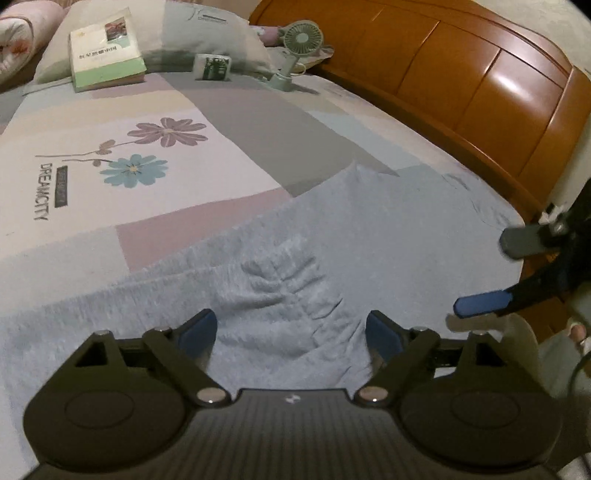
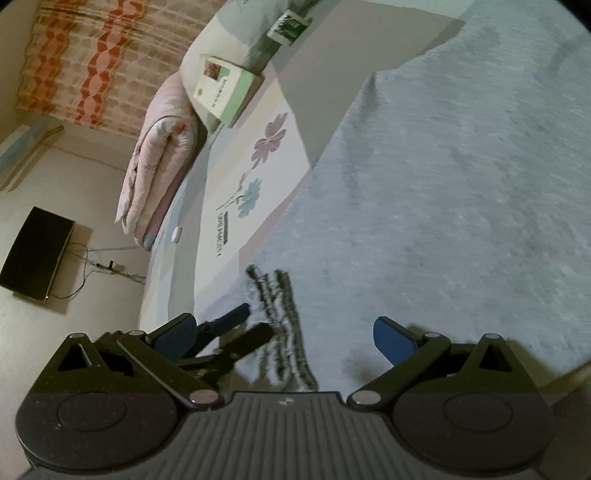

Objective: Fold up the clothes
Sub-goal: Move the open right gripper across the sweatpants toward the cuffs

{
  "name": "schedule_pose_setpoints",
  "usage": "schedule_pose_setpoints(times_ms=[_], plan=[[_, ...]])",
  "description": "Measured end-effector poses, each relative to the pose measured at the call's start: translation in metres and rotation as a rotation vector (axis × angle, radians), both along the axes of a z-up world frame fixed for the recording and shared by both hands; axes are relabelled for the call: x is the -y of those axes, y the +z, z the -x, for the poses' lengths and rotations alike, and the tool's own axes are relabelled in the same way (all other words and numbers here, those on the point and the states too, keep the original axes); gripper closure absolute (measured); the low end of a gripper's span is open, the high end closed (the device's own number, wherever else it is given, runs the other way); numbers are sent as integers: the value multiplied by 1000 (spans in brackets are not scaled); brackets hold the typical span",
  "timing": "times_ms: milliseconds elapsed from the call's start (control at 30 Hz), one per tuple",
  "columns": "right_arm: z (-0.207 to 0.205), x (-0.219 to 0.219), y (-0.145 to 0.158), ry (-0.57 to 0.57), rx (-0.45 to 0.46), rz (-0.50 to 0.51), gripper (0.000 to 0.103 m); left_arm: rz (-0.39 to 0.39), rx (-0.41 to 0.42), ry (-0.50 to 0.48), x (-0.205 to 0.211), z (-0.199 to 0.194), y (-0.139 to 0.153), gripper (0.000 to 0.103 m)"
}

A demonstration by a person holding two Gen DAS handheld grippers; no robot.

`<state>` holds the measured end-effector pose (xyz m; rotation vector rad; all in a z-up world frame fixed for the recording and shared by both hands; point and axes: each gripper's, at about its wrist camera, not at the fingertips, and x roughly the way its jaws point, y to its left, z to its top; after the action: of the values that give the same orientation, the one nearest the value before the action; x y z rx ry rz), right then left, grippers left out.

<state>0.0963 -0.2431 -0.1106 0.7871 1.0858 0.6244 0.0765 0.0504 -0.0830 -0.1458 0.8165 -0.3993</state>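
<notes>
Both hand-held grippers, the left gripper (image 1: 291, 332) and right gripper (image 2: 284, 332), hover with jaws spread wide and empty over a light grey garment (image 1: 332, 236) lying on the bed (image 1: 166, 107); each should pinch an edge squarely before folding.

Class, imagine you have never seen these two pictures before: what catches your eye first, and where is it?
A pale blue garment sprawls over the patchwork bedsheet, puckered just ahead of the open left gripper. The right gripper reaches in from the right, jaws apart. Behind, a book leans on a pillow beside a small green fan, under the glossy wooden headboard.
</notes>
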Motion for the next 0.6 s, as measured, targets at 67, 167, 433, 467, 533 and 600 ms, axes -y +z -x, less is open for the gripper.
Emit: schedule_pose_setpoints(times_ms=[67, 167, 433, 467, 533, 600], plan=[[0, 3, -2, -10, -2, -4, 0, 9, 31, -25, 2, 8, 10, 16], [-1, 6, -4, -21, -6, -7, 0, 30, 39, -51, 5, 20, 15, 15], [-1, 8, -6, -13, -9, 22, 0, -58, 5, -90, 24, 35, 5, 15], [-1, 9, -3, -13, 6, 39, 0, -71, 35, -92, 25, 35, 12, 15], [0, 12, 7, -19, 52, 98, 0, -103, 89, -86, 26, 32, 23, 15], [0, 12, 16, -20, 109, 211, 0, -132, 132, -67, 30, 27, 31, 15]])
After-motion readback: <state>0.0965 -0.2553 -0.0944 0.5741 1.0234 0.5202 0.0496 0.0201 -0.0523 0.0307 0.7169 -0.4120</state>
